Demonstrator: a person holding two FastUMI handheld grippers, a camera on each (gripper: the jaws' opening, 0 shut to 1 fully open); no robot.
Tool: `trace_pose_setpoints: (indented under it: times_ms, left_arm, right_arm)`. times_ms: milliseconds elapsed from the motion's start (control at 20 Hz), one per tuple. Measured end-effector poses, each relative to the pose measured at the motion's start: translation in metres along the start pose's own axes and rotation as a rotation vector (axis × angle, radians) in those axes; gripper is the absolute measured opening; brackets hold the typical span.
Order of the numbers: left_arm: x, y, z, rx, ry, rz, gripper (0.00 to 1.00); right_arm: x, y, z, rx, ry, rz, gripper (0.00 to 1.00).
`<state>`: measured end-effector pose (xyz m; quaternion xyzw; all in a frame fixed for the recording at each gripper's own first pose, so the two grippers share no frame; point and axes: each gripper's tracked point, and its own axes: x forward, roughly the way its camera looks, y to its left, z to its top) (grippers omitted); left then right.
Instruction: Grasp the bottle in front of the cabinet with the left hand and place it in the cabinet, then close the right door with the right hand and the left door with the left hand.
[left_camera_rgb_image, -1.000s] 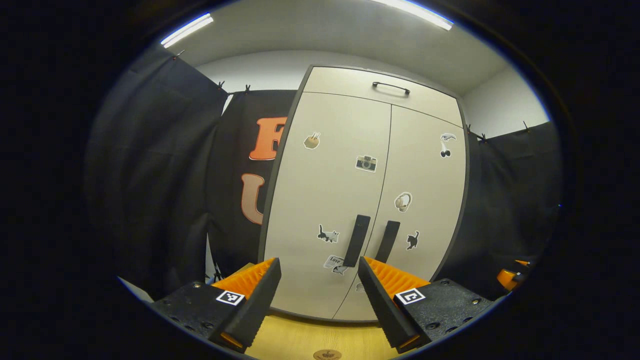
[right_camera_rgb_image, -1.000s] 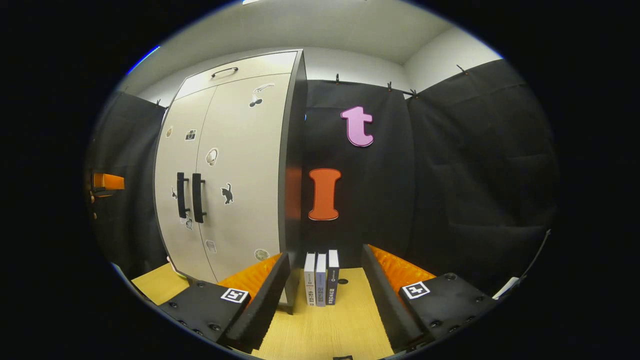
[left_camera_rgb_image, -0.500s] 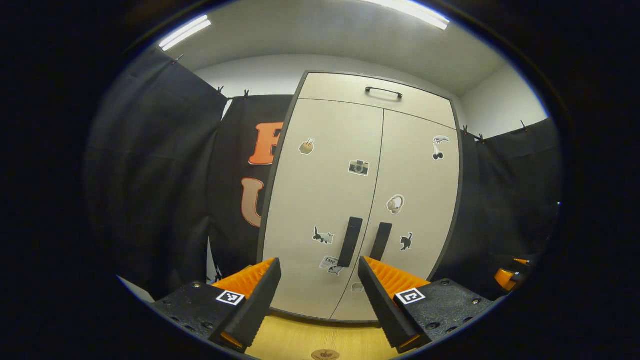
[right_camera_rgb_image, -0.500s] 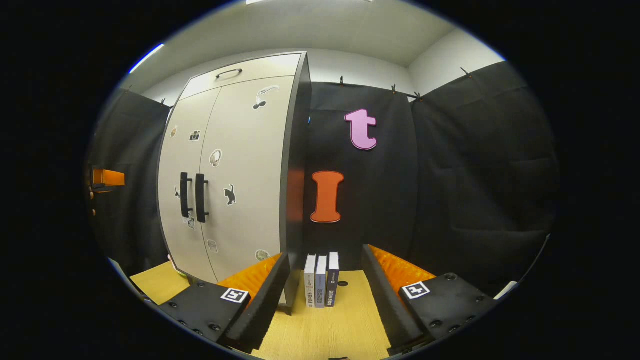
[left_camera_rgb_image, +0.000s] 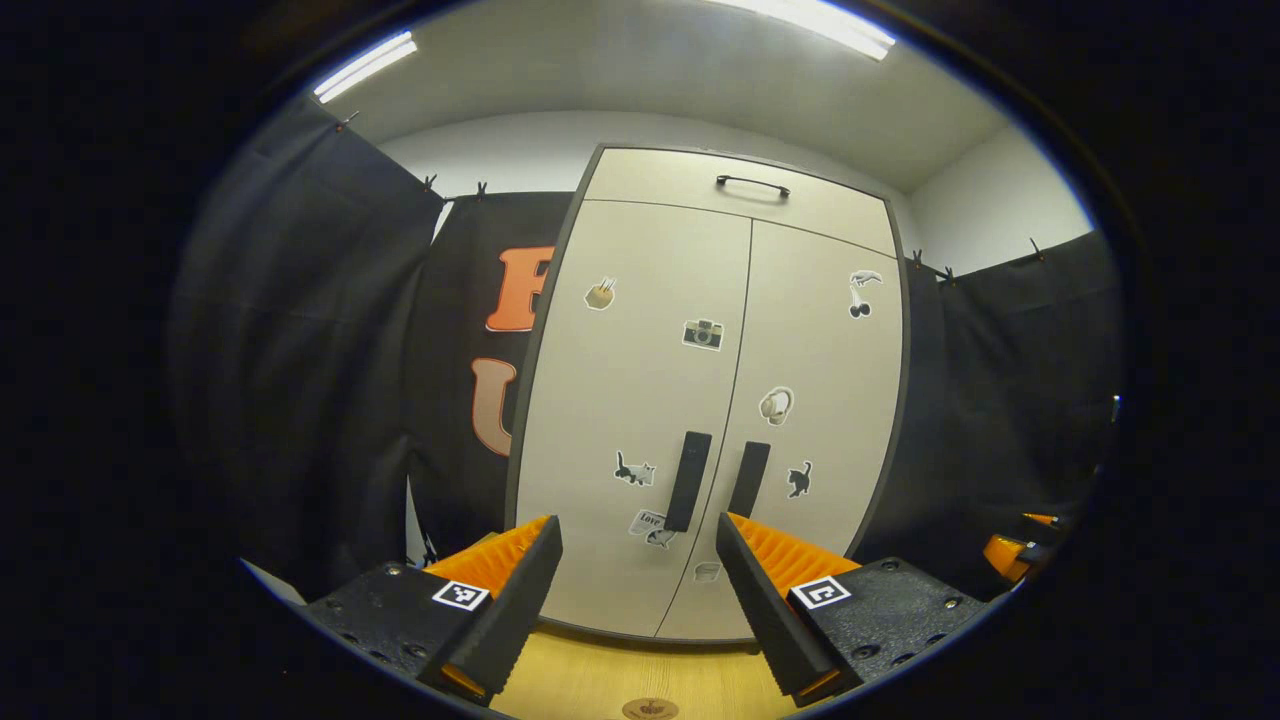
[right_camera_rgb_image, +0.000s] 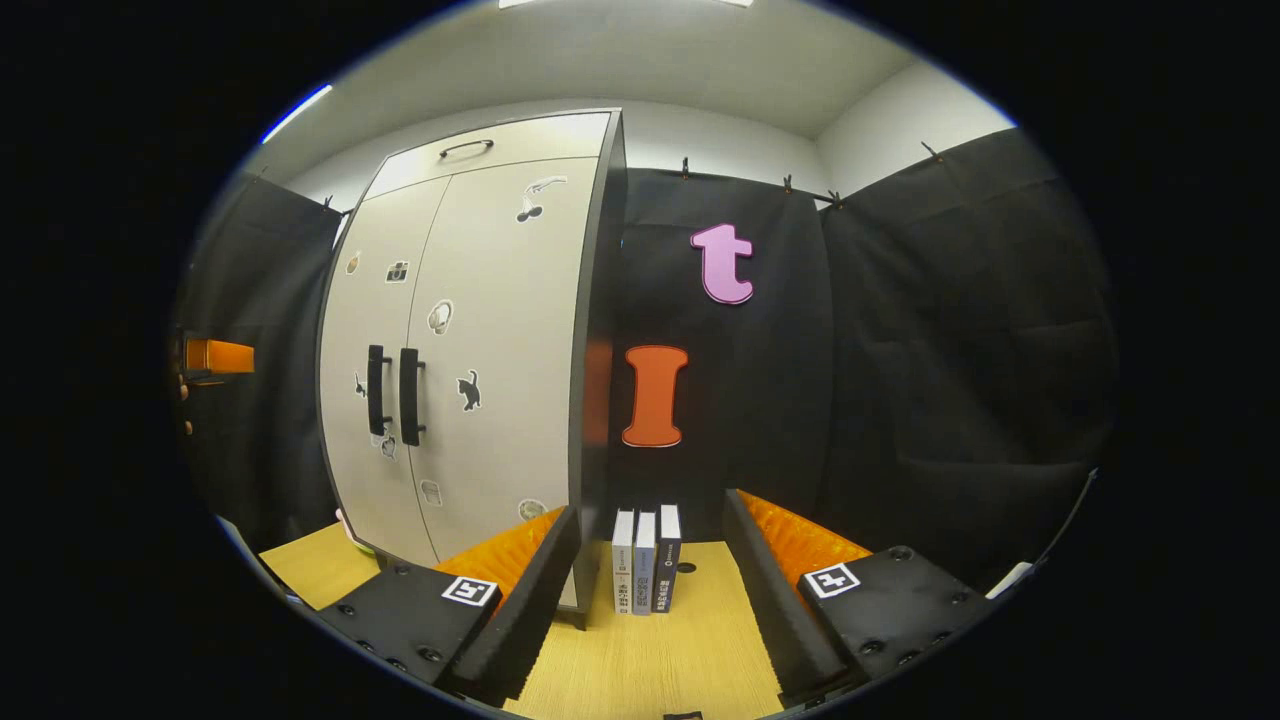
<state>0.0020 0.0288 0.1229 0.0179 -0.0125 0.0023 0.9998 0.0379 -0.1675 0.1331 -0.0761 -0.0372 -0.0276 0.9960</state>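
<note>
So we're looking at the tall beige two-door cabinet with little stickers (left_camera_rgb_image: 700, 400) and both doors look flush shut, the two black vertical handles (left_camera_rgb_image: 688, 481) side by side at the seam. The bottle isn't anywhere we can spot, so our guess is it's inside and the job is basically wrapped. The left gripper (left_camera_rgb_image: 640, 580) sits squared up in front of the doors with its fingers spread wide and nothing between them, just the pale wooden table (left_camera_rgb_image: 600, 685) below. The right gripper (right_camera_rgb_image: 650, 570) is off to the cabinet's right side, fingers also wide and empty, pointing at three upright books (right_camera_rgb_image: 645, 560) standing beside the cabinet's dark side panel (right_camera_rgb_image: 595, 350). If anything's left, we'd say it's just a check: eye the seam top to bottom for a gap, and if one door sits proud, nudge it with the flat of a finger near the handle rather than poking a corner. Otherwise we back both hands straight off, keeping the right one clear of those books.
</note>
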Motion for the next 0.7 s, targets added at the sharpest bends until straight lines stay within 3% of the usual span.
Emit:
trace_pose_setpoints:
  times_ms: [250,300,700]
  left_arm:
    - [0.000,0.005,0.008,0.036,-0.021,-0.021,0.95]
    - [0.001,0.006,0.008,0.039,-0.025,-0.031,0.95]
    - [0.013,0.017,-0.020,0.038,0.014,-0.130,0.94]
  right_arm:
    - [-0.003,0.016,0.009,-0.030,-0.027,-0.037,0.95]
    - [-0.003,0.021,0.010,-0.027,-0.028,-0.041,0.88]
    - [-0.010,0.063,0.007,-0.016,-0.043,-0.097,0.87]
